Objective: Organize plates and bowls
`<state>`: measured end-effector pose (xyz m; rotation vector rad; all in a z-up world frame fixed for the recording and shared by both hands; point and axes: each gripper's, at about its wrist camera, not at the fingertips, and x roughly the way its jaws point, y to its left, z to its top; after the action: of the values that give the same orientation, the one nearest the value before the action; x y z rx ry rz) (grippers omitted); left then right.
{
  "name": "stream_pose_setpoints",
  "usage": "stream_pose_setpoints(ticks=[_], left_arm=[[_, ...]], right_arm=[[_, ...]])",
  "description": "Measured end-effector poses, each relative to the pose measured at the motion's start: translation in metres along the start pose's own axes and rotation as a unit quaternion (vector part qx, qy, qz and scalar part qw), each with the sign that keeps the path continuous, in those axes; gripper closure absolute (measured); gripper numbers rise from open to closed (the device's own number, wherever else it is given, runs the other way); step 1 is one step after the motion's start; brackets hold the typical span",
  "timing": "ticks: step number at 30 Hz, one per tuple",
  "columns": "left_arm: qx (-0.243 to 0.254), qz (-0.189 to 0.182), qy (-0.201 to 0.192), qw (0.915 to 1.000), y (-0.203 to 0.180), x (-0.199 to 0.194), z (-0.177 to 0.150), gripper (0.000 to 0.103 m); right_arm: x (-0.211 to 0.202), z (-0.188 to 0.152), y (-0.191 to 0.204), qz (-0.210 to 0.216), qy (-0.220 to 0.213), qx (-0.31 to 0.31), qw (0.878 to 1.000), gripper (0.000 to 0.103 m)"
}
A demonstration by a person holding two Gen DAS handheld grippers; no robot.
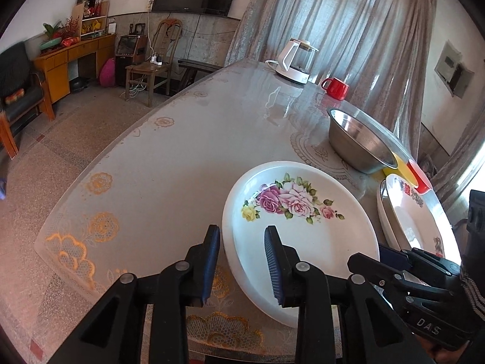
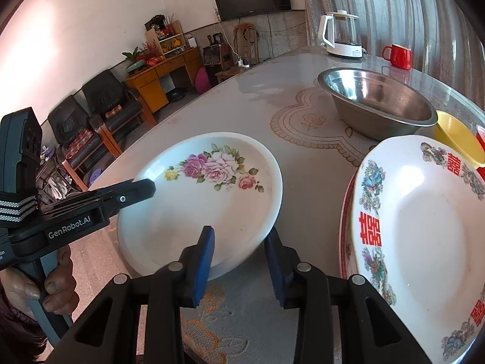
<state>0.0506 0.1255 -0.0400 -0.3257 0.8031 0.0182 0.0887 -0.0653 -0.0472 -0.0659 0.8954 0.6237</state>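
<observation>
White oval rose-printed plate: lay tilted on the lace-patterned table, left of the red-character plates. Left gripper: jaws parted astride its near-left rim. Right gripper: likewise parted astride its near-right rim. Steel bowl: stood behind.

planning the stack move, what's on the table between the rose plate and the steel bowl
Nothing: between the rose plate and the steel bowl lies only bare lace-patterned tablecloth. The right wrist view shows that stretch best.
</observation>
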Motion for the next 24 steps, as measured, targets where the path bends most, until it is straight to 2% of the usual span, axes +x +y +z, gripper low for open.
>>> stream_pose_setpoints(ticks=[8,9,10,12,15,18,24], left_arm=[[-0.004,0.003,0.008,1.0,0.01,0.004,-0.001,0.067],[-0.004,0.0,0.006,1.0,0.01,0.004,-0.001,0.071],[-0.001,-0.003,0.004,1.0,0.009,0.003,-0.002,0.079],[0.011,0.0,0.005,0.9999,0.006,0.005,-0.004,0.083],[0.01,0.001,-0.002,0.9999,0.006,0.005,-0.006,0.082],[-0.004,-0.006,-0.003,1.0,0.011,0.006,-0.004,0.082],[0.003,0.016,-0.002,0.9999,0.004,0.007,-0.004,0.082]], right_arm=[[0.008,0.006,0.007,-0.02,-0.002,-0.008,1.0,0.066],[0.009,0.007,0.008,-0.021,-0.001,-0.009,1.0,0.066],[0.011,0.007,0.009,-0.021,0.0,-0.008,1.0,0.066],[0.015,0.008,0.012,-0.025,-0.002,-0.009,1.0,0.066],[0.018,0.009,0.018,-0.042,-0.008,-0.029,0.999,0.067],[0.02,0.01,0.015,-0.036,-0.013,-0.026,0.999,0.068],[0.02,0.009,0.017,-0.032,-0.015,-0.03,0.999,0.062]])
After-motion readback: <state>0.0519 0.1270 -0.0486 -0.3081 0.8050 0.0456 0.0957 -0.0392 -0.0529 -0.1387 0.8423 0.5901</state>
